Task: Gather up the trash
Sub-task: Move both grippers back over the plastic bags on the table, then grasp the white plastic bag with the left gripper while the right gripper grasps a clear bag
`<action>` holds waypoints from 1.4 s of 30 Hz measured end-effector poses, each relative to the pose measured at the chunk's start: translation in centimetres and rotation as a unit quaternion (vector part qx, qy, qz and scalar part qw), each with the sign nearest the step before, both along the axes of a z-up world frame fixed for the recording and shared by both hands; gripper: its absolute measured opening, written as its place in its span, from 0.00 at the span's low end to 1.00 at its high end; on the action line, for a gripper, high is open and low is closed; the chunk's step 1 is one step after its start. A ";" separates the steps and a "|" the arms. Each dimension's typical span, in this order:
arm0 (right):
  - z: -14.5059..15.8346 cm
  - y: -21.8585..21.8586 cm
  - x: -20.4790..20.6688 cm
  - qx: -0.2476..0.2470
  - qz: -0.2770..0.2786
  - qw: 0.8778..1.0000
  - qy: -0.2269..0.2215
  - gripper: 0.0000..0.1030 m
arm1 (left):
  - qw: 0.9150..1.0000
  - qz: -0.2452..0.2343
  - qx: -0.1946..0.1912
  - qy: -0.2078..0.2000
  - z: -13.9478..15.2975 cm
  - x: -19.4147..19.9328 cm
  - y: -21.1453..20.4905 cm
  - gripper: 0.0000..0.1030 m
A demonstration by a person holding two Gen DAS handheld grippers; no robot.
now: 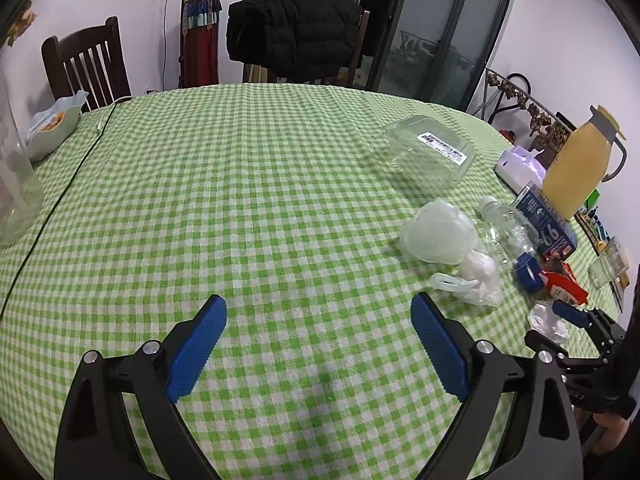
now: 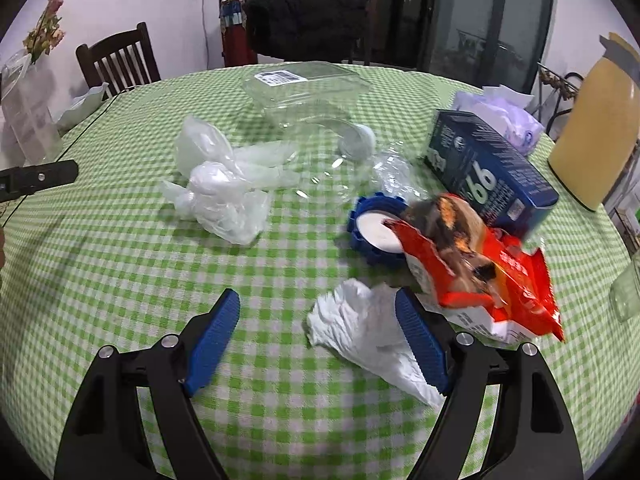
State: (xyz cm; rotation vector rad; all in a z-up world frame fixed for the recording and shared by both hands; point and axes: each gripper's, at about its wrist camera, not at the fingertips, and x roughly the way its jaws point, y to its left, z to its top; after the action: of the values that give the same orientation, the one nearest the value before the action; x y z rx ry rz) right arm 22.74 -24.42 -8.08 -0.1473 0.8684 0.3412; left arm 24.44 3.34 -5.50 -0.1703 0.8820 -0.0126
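My right gripper (image 2: 318, 300) is open and tilted down over a green checked tablecloth (image 2: 120, 280). A crumpled white tissue (image 2: 356, 328) lies between its fingers, against the right finger and well clear of the left one. Just beyond are a red snack wrapper (image 2: 492, 280), a blue lid (image 2: 372, 236), a clear bottle (image 2: 340, 156), knotted plastic bags (image 2: 224, 196) and a clear clamshell box (image 2: 304, 84). My left gripper (image 1: 318, 304) is open over bare cloth, with the bags (image 1: 440, 232) and bottle (image 1: 508, 228) off to its right.
A dark blue carton (image 2: 488, 172), a purple tissue pack (image 2: 500, 120) and a yellow jug (image 2: 596, 132) stand at the right edge. On the left are a glass vase (image 1: 16, 184), a bowl (image 1: 48, 128), a black cable (image 1: 60, 196) and a wooden chair (image 1: 88, 64).
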 end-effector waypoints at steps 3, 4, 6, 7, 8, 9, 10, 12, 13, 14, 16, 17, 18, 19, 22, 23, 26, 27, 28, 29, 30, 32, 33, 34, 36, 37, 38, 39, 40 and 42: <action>0.0 0.7 -0.1 0.005 0.021 1.000 0.000 0.75 | 1.000 -0.001 0.004 0.009 -0.4 0.8 0.1 0.87; -0.1 0.9 0.0 0.004 0.026 1.000 0.001 0.75 | 1.000 -0.005 0.006 0.014 -0.6 1.1 0.0 0.87; -0.6 1.1 0.5 -0.001 0.028 1.000 0.003 0.75 | 1.000 -0.020 0.013 0.020 -0.9 1.6 -0.6 0.87; -0.7 1.1 0.8 -0.006 0.024 1.000 0.003 0.75 | 0.999 -0.028 0.017 0.020 -1.0 1.8 -1.0 0.87; -0.8 1.0 0.9 -0.010 0.023 1.000 0.003 0.75 | 0.999 -0.037 0.019 0.021 -1.1 2.0 -1.4 0.87; -0.7 0.7 1.0 -0.008 0.024 1.000 0.000 0.75 | 0.999 -0.043 0.017 0.021 -1.2 2.2 -1.8 0.87; -0.4 0.3 1.0 -0.006 0.023 1.000 -0.004 0.75 | 0.998 -0.059 0.011 0.022 -1.3 2.4 -2.6 0.87; 0.3 -0.7 0.7 0.005 0.020 1.000 -0.009 0.75 | 0.996 -0.087 0.005 0.022 -1.4 2.9 -4.2 0.87; 0.7 -1.5 0.4 0.015 0.016 1.000 -0.013 0.75 | 0.994 -0.105 0.008 0.021 -1.5 3.3 -5.4 0.87; 1.0 -2.1 0.2 0.021 0.009 1.000 -0.017 0.75 | 0.993 -0.118 0.013 0.019 -1.6 3.5 -6.4 0.87; 1.6 -3.4 -0.2 0.034 0.003 0.999 -0.024 0.71 | 0.989 -0.143 0.031 0.012 -1.7 4.3 -8.5 0.87; 1.7 -3.6 -0.3 0.040 0.006 0.999 -0.023 0.65 | 0.987 -0.153 0.037 0.012 -1.8 4.8 -9.4 0.87; 1.8 -3.8 -0.4 0.045 0.008 0.999 -0.022 0.63 | 0.986 -0.160 0.035 0.015 -1.9 5.3 -10.1 0.87; 2.0 -4.1 -0.6 0.046 0.006 0.999 -0.025 0.62 | 0.986 -0.161 0.028 0.022 -2.1 5.7 -10.6 0.87; 2.5 -4.3 -1.0 0.050 0.003 0.998 -0.038 0.62 | 0.989 -0.146 -0.004 0.036 -2.5 6.7 -11.8 0.67; 2.6 -4.6 -0.9 0.055 0.002 0.998 -0.042 0.62 | 0.989 -0.141 -0.009 0.035 -2.6 6.8 -12.1 0.58; 3.1 -5.0 -0.7 0.063 0.001 0.997 -0.049 0.62 | 0.988 -0.152 -0.020 0.030 -2.2 6.0 -13.0 0.28; 3.3 -5.0 -0.7 0.065 0.001 0.997 -0.051 0.62 | 0.988 -0.154 -0.017 0.023 -1.7 5.6 -13.0 0.27; 3.5 -4.9 -0.8 0.069 0.005 0.996 -0.054 0.62 | 0.987 -0.156 -0.024 0.004 -0.7 4.4 -12.4 0.27; 3.7 -4.8 -0.7 0.072 0.009 0.996 -0.057 0.62 | 0.988 -0.153 -0.032 -0.007 -0.1 3.7 -11.9 0.27; 3.9 -4.6 -0.8 0.075 0.014 0.995 -0.061 0.62 | 0.988 -0.147 -0.043 -0.020 0.8 2.8 -10.9 0.27; 4.5 -3.8 -0.8 0.090 0.031 0.993 -0.063 0.62 | 0.990 -0.114 -0.062 -0.050 2.6 0.9 -8.1 0.27; 4.8 -3.3 -0.8 0.099 0.039 0.992 -0.063 0.62 | 0.991 -0.096 -0.068 -0.059 3.2 0.2 -6.7 0.27; 5.1 -2.4 -0.6 0.107 0.048 0.991 -0.065 0.62 | 0.992 -0.069 -0.074 -0.069 4.0 -0.6 -4.9 0.27; 5.5 -1.0 -0.1 0.108 0.063 0.990 -0.066 0.62 | 0.993 -0.024 -0.072 -0.090 4.9 -2.1 -1.9 0.27; 5.5 0.5 0.5 0.107 0.078 0.989 -0.063 0.62 | 0.993 -0.009 -0.070 -0.096 5.1 -2.6 -0.8 0.27; 5.3 1.6 1.1 0.105 0.089 0.989 -0.058 0.62 | 0.992 0.009 -0.068 -0.101 5.3 -3.1 0.3 0.27; 5.0 2.8 2.0 0.101 0.096 0.989 -0.050 0.62 | 0.992 0.018 -0.069 -0.104 5.4 -3.3 0.9 0.27; 4.4 4.3 3.2 0.093 0.098 0.990 -0.040 0.62 | 0.991 0.030 -0.072 -0.105 5.5 -3.7 1.8 0.27; 3.5 7.0 5.2 0.072 0.101 0.992 -0.025 0.62 | 0.991 0.045 -0.075 -0.102 5.3 -4.4 3.1 0.27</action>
State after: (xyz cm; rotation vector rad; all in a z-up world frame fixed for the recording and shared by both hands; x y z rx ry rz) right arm 27.93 -17.45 -4.54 -0.1093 0.7785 0.5848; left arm 20.01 6.49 -0.17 -0.3439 0.6675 -0.0114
